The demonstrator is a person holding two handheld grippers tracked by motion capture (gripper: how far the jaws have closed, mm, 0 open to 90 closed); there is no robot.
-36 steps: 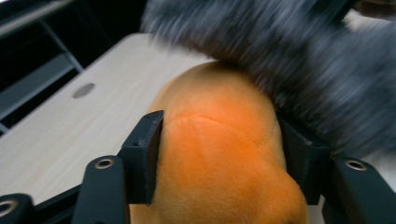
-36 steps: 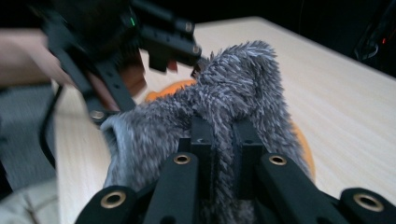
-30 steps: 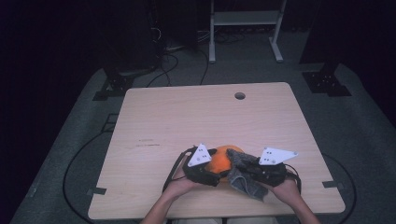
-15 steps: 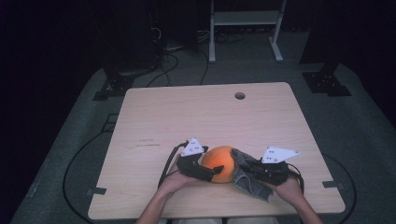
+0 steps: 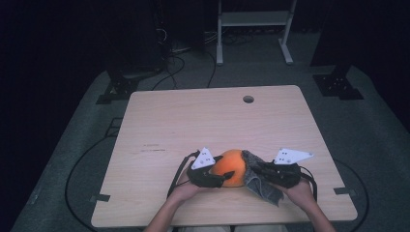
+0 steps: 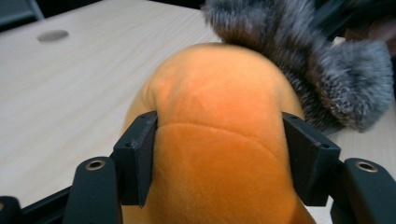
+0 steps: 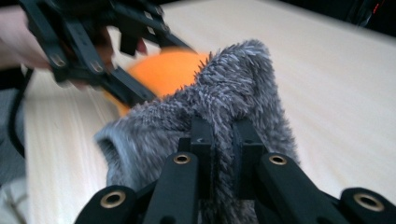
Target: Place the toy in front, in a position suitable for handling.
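Note:
An orange plush ball (image 5: pixel 231 166) rests near the table's front edge, partly wrapped on its right by a grey furry cover (image 5: pixel 263 187). My left gripper (image 5: pixel 218 178) comes at it from the left. In the left gripper view its jaws (image 6: pixel 219 140) have just been closing and now press into both sides of the orange plush (image 6: pixel 219 93). My right gripper (image 5: pixel 254 171) is shut on a fold of the grey fur (image 7: pixel 233 88), pinched between its pads (image 7: pixel 223 130). The right gripper view also has the orange ball (image 7: pixel 163 70) and the left gripper (image 7: pixel 135 42) behind the fur.
The light wooden table (image 5: pixel 193 121) has a round cable hole (image 5: pixel 248 99) at the back. Black cables trail from both grippers over the front edge. A white metal stand (image 5: pixel 251 29) and dark equipment sit on the floor beyond the table.
The left gripper's jaws stood wider around the orange ball half a second ago and have closed onto it. The right gripper has kept its pinch on the grey fur and shifted slightly.

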